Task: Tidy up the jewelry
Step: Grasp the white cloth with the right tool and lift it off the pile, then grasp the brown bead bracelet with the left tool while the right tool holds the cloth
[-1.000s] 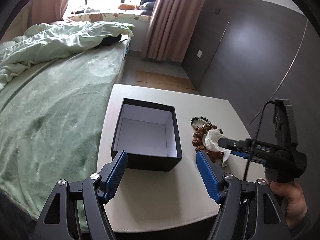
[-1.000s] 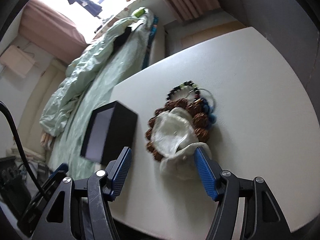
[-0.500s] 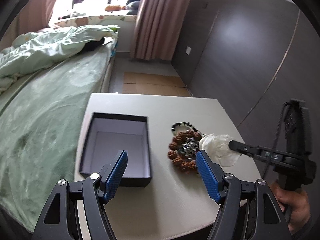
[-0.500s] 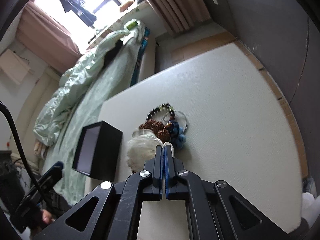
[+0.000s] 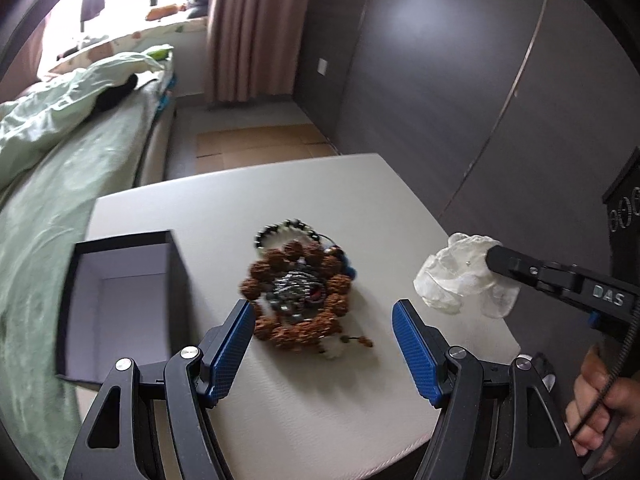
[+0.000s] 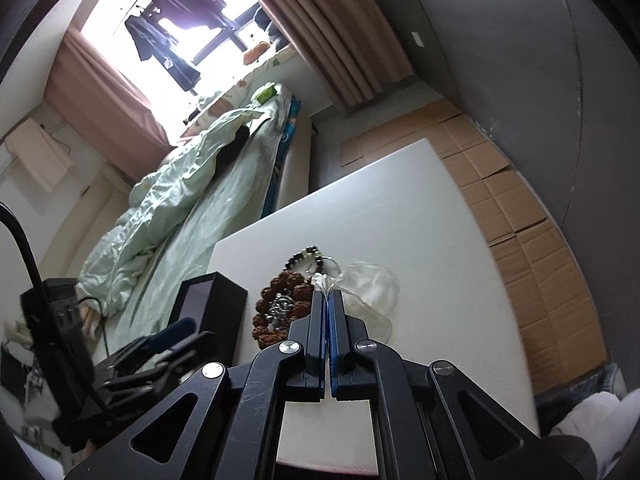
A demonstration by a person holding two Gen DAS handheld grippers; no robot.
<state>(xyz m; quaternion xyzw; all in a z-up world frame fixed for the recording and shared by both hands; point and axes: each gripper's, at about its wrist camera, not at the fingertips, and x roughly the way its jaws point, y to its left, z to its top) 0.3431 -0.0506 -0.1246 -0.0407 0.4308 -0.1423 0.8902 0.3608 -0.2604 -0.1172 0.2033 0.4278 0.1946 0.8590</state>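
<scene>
Nearest the left wrist camera, the left gripper (image 5: 323, 342) points down at a white desk (image 5: 360, 200) with its blue-padded jaws spread wide and nothing between them. Just beyond the jaws, a heap of jewelry (image 5: 298, 294) lies on the desk: a ring of large, rough brown beads with a tangle of small silvery pieces in its middle, and a bracelet of dark and pale beads (image 5: 286, 230) touching its far edge. To the left of the heap, close beside it, an open black box (image 5: 120, 304) with a pale lining sits near the desk's left edge, and no jewelry shows inside it. To the right, apart from the heap, the right gripper (image 5: 494, 258) reaches in from the side, held by a hand (image 5: 600, 404); its jaws are pressed together, pinching a crumpled, see-through white pouch (image 5: 460, 278) that hangs clear of the desk. From the right wrist camera, the closed right gripper (image 6: 328, 292) shows the pouch (image 6: 370, 286) bunched at its tip, with the bead heap (image 6: 280, 304) and the box (image 6: 210, 304) to its left. Beyond the desk, a bed (image 5: 60, 168) with pale green bedding runs along the left. Flattened cardboard (image 5: 256, 146) covers the floor, and pink curtains (image 5: 256, 28) hang by a bright window at the far end.
</scene>
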